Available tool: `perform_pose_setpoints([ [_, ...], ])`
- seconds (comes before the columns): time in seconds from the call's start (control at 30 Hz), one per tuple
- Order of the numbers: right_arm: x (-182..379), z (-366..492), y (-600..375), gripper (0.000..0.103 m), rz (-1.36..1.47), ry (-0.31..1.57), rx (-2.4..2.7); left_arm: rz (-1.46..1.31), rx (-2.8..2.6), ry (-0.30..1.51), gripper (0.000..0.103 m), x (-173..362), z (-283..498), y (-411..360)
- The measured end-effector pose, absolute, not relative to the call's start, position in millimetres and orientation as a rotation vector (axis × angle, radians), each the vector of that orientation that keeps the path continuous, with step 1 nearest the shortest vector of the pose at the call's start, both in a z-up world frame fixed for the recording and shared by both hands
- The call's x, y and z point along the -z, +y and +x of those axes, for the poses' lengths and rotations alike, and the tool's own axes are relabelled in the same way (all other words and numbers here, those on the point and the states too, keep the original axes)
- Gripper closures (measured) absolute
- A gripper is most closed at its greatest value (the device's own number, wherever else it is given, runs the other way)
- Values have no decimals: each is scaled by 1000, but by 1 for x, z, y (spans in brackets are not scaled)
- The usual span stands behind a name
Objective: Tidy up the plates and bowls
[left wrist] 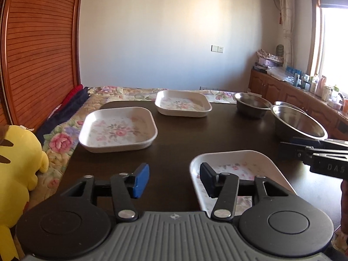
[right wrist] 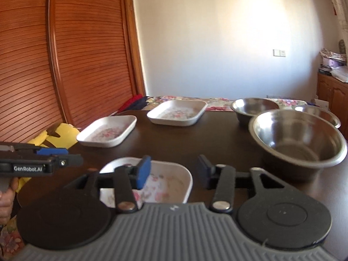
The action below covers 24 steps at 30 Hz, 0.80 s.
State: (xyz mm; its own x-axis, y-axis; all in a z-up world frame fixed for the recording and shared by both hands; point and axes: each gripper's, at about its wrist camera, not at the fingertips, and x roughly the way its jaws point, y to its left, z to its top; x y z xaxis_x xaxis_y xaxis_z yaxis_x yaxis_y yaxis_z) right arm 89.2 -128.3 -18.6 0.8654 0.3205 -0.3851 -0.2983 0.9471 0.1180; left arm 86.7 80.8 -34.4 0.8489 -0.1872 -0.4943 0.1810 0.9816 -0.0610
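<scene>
**Surface.** Dark brown table (left wrist: 178,134), filling the centre of both views.

**Plates, three.** White square plates with a pink floral print.
- Near plate (left wrist: 237,163), lower right of the left wrist view, lower centre of the right wrist view; partly hidden behind the gripper linkages.
- Left plate (left wrist: 118,129), centre left of the left wrist view, close to the table's left edge.
- Far plate (left wrist: 182,103), upper centre, by the table's far edge. All three lie flat and apart from one another.

**Bowls, three.** Stainless steel, empty, upright, grouped at the right of the table.
- Large bowl (right wrist: 298,139), centre right of the right wrist view.
- Far bowl (right wrist: 252,108), just behind it.
- Third bowl (right wrist: 319,113), at the right edge, mostly hidden by the large bowl.

**Tools.**
- Left gripper (left wrist: 174,179): jaws spread wide, grasping nothing, above the table with its right finger over the near plate's left rim.
- Right gripper (right wrist: 174,171): jaws likewise spread and empty, between the near plate and the large bowl.

**Surroundings.** Yellow plush toy (left wrist: 17,169) at lower left; floral quilt (left wrist: 63,143) beside the table; slatted wooden door (right wrist: 65,54) upper left; a hand (right wrist: 7,198) at the left edge of the right wrist view.
</scene>
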Motion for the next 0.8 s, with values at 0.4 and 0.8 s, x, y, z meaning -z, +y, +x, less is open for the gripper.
perform_pose_setpoints([
  [0.4, -4, 149, -77, 50, -16, 475, -469, 32, 150, 509, 44, 21, 138, 130],
  [0.8, -7, 218, -30, 51, -45, 597, -589, 72, 114, 568, 51, 33, 208, 175],
])
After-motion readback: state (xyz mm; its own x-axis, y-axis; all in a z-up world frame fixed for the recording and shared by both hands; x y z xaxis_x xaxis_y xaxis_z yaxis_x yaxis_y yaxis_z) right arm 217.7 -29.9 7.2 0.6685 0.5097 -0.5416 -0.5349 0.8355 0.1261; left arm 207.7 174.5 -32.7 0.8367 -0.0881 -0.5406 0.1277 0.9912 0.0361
